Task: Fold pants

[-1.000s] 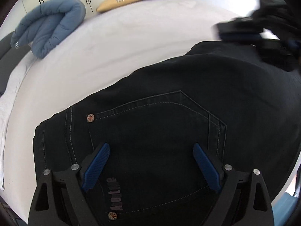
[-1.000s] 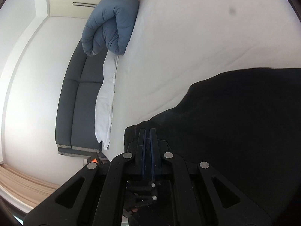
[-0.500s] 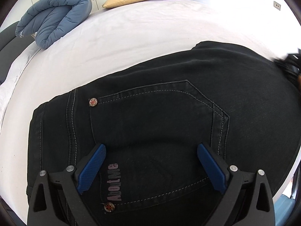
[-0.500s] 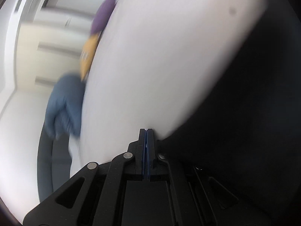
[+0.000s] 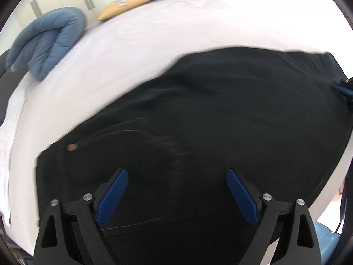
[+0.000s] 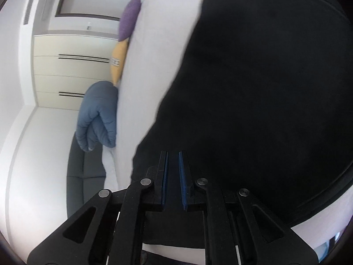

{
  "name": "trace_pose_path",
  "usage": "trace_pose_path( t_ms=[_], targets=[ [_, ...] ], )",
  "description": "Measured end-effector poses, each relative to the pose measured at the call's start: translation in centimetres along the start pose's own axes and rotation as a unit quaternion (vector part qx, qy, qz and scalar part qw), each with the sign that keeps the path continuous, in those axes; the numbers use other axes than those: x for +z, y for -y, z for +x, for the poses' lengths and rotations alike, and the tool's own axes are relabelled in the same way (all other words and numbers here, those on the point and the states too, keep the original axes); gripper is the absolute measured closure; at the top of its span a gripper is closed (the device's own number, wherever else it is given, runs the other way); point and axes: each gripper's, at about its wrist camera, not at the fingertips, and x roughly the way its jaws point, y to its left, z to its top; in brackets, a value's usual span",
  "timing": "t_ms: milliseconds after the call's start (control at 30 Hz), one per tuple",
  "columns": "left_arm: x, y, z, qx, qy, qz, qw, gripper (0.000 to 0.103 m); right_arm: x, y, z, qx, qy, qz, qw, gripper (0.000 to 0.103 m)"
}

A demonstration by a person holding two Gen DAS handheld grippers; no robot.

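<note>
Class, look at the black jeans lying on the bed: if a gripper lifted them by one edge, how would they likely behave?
The black jeans would probably sag and drape, since they lie flat, following the white sheet. The stitched denim looks thick, so likely heavy for cloth. They should not roll or tip.

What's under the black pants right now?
The black pants lie on the white bedsheet, which shows all around their edges. Anything beneath the cloth itself is covered and cannot be seen.
</note>
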Motion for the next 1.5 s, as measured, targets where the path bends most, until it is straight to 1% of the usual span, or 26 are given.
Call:
trace_pose_path(
  t_ms=[33,67,167,200,267,300,333,400,433,500,533,567,600,633,700,733,800,833,900,1033,1133,1233,1300,1333,1367,1500],
  targets=[
    [0.0,0.7,0.5,-0.003,-0.005,-0.001,1.0,0.009,0.5,1.9,-1.4,-0.001,0.012,0.022,1.0,0.103],
    [-0.1,1.1,0.7,-0.004,-0.004,-0.012,0.9999,0.009,0.8,3.4,-2.8,0.01,0.028,0.053,0.998,0.103],
    [-0.7,0.7,0.7,-0.028,-0.007,-0.054,0.9981,0.009,4.9,7.9,-9.4,-0.055,0.11,0.066,0.99,0.103],
    [-0.9,0.7,0.6,-0.03,-0.006,-0.053,0.9981,0.009,5.6,8.7,-11.3,-0.07,0.128,0.07,0.987,0.103],
    [-1.6,0.9,0.3,-0.033,-0.005,-0.043,0.9985,0.009,5.6,7.9,-13.9,-0.084,0.154,0.069,0.982,0.103],
    [-1.8,0.5,0.3,-0.036,-0.005,-0.045,0.9983,0.009,5.2,6.9,-15.1,-0.118,0.174,0.063,0.976,0.094],
    [-2.1,0.6,0.1,-0.038,-0.005,-0.049,0.9981,0.009,4.7,6.2,-15.8,-0.119,0.188,0.058,0.973,0.094],
    [-2.7,0.7,-0.2,-0.036,-0.002,-0.054,0.9979,0.009,3.8,4.9,-16.0,-0.079,0.198,0.065,0.975,0.094],
    [-2.8,0.3,-0.2,-0.034,0.0,-0.056,0.9978,0.009,3.6,4.3,-15.3,-0.065,0.193,0.07,0.977,0.087],
    [-3.1,0.3,-0.2,-0.031,0.003,-0.061,0.9976,0.008,2.9,2.3,-11.8,-0.051,0.177,0.081,0.98,0.044],
    [-3.3,0.3,-0.2,-0.032,0.003,-0.064,0.9975,0.008,2.5,2.0,-10.7,-0.046,0.179,0.095,0.978,0.014],
    [-3.4,0.2,-0.1,-0.033,0.002,-0.066,0.9973,0.007,2.0,1.7,-9.7,-0.044,0.183,0.112,0.976,0.013],
    [-4.0,0.8,-0.5,-0.036,0.0,-0.068,0.9971,0.007,1.7,1.4,-8.3,-0.039,0.176,0.121,0.976,0.013],
    [-4.0,0.6,-0.4,-0.039,-0.002,-0.07,0.9968,0.006,1.8,2.4,-8.7,-0.04,0.168,0.125,0.977,0.013],
    [-3.9,0.5,-0.2,-0.045,-0.005,-0.072,0.9964,0.005,3.4,7.4,-15.5,-0.034,0.162,0.132,0.977,0.013],
    [-4.0,0.5,-0.1,-0.045,-0.006,-0.071,0.9964,0.005,4.5,9.6,-17.3,-0.028,0.158,0.134,0.978,0.015],
    [-3.3,-0.4,0.3,-0.047,-0.006,-0.072,0.9963,0.004,4.8,10.8,-16.7,-0.02,0.158,0.16,0.974,0.018],
    [-3.4,-0.9,0.6,-0.047,-0.006,-0.073,0.9962,0.004,4.7,11.5,-16.4,-0.007,0.154,0.182,0.971,0.024],
    [-3.4,-1.0,0.7,-0.047,-0.005,-0.073,0.9962,0.004,4.8,12.3,-15.0,0.021,0.149,0.209,0.966,0.027],
    [-3.3,-0.8,1.1,-0.048,-0.003,-0.075,0.996,0.004,5.1,14.1,-12.8,0.071,0.17,0.234,0.955,0.032],
    [-3.3,-0.8,1.0,-0.048,-0.004,-0.074,0.9961,0.004,5.8,14.5,-11.7,0.117,0.179,0.24,0.947,0.05],
    [-3.3,-0.8,0.9,-0.048,-0.005,-0.075,0.996,0.003,6.4,14.8,-11.2,0.123,0.18,0.226,0.95,0.065],
    [-3.2,-0.8,0.9,-0.047,-0.008,-0.075,0.9961,0.003,7.3,15.3,-10.0,0.127,0.18,0.228,0.948,0.079],
    [-3.1,-0.8,0.8,-0.047,-0.009,-0.074,0.9961,0.003,7.4,14.8,-10.9,0.131,0.179,0.231,0.947,0.085],
    [-3.0,-0.8,0.8,-0.048,-0.01,-0.074,0.996,0.003,7.3,14.8,-11.3,0.134,0.179,0.23,0.947,0.089],
    [-2.9,-0.7,0.7,-0.046,-0.009,-0.075,0.9961,0.003,8.1,14.0,-10.5,0.119,0.181,0.201,0.955,0.092]
  ],
)
